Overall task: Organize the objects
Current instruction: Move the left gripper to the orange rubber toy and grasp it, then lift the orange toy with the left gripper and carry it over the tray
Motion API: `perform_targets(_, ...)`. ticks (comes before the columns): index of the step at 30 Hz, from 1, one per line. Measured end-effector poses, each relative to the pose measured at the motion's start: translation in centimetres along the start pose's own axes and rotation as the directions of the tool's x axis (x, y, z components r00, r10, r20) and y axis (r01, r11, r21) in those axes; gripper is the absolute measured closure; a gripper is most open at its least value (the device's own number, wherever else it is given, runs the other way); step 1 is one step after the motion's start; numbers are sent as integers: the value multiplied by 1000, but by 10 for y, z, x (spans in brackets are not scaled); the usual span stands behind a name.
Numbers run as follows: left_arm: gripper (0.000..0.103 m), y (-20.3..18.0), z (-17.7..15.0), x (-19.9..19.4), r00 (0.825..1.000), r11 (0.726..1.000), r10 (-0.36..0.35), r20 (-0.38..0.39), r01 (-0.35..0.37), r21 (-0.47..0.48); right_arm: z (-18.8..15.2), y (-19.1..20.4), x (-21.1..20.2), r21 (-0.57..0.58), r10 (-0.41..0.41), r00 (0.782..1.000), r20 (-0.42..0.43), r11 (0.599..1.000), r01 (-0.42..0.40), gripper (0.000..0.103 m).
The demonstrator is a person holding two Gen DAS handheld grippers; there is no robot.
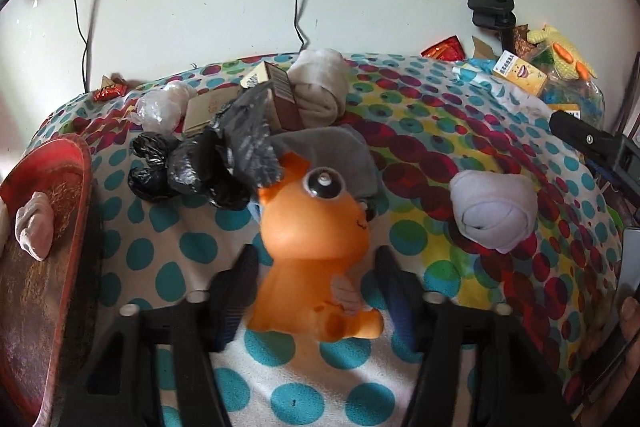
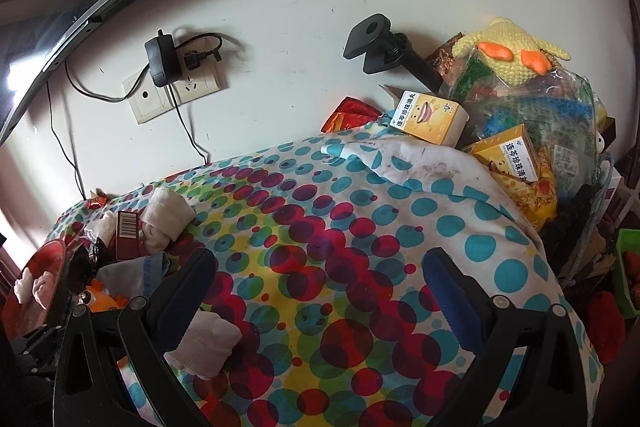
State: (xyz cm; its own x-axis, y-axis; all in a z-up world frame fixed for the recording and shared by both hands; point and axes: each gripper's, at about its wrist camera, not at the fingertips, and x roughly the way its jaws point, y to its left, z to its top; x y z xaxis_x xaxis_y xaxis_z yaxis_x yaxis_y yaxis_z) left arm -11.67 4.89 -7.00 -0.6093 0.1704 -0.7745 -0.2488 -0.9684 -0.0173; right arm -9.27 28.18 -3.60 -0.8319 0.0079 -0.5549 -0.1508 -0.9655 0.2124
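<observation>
Here, an orange rubber toy animal with one big glossy eye [image 1: 316, 247] stands between the fingers of the left tool [image 1: 316, 281], at the centre of the left wrist view; its base rests on the polka-dot cloth [image 1: 180, 247] that covers the desk. The two black fingers flank the toy's body with a narrow gap on each side, so the pads do not seem to press on it; the tool stands partly apart. At twelve o'clock from the toy's head lies a folded grey cloth [image 1: 340, 155], touching it; at eleven o'clock a crumpled black plastic bag [image 1: 208, 167] leans against the head. Beyond the bag sit a brown cardboard box with a barcode [image 1: 284, 99] and a rolled off-white sock [image 1: 320, 87]. At two o'clock from the toy, well apart, lies a balled pale lilac sock [image 1: 494, 211]. At nine o'clock a red oval tray [image 1: 68, 163] holds a pinkish rolled sock [image 1: 36, 223]. At the far one o'clock corner a small yellow medicine box [image 1: 520, 77] leans on a heap of packets.

In the right wrist view the right tool [image 2: 324, 279] hovers over bare dotted cloth, its fingers wide apart with nothing between them; a white rolled sock [image 2: 208, 347] lies just beside its left finger.
</observation>
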Motion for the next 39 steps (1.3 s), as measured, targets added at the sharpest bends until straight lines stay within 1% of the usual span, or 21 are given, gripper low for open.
perform_targets(2, 55, -5, 0, -2, 1000, 1000, 20, -1, -20, 13, 0, 0, 0, -2, -1, 1000, 0, 1000, 1, 0)
perform_targets(5, 57, -13, -1, -8, 1000, 999, 22, 2, -22, 37, 0, 0, 1, -5, -1, 1000, -1, 1000, 1, 0)
perform_targets(8, 57, -23, 2, -23, 998, 997, 46, 42, -48, 66, 0, 0, 1, -1, 0, 1000, 0, 1000, 0, 0)
perform_targets(15, 57, -37, 21, -61, 989, 995, 76, 124, -84, 59, -1, 1, 2, -5, 1, 1000, -3, 1000, -1, 0)
perform_targets(19, 57, -39, 32, -78, 984, 993, 87, 153, -98, 68, -1, 1, 2, -5, 5, 1000, -5, 1000, -5, 0)
perform_targets(23, 57, -36, 37, -88, 980, 990, 107, 170, -120, 68, -1, 0, 3, 0, 8, 1000, -8, 1000, -8, 0)
perform_targets(25, 57, -35, 39, -93, 974, 986, 127, 186, -144, 82, -2, 0, 3, 1, 10, 1000, -9, 1000, -10, 0)
perform_targets(29, 57, -29, 41, -101, 968, 981, 147, 204, -169, 94, -1, 0, 2, 2, 8, 1000, -10, 1000, -7, 0)
perform_targets(39, 57, -10, 44, -110, 963, 978, 176, 202, -194, 72, -1, 1, 2, 2, 7, 1000, -11, 1000, -7, 0)
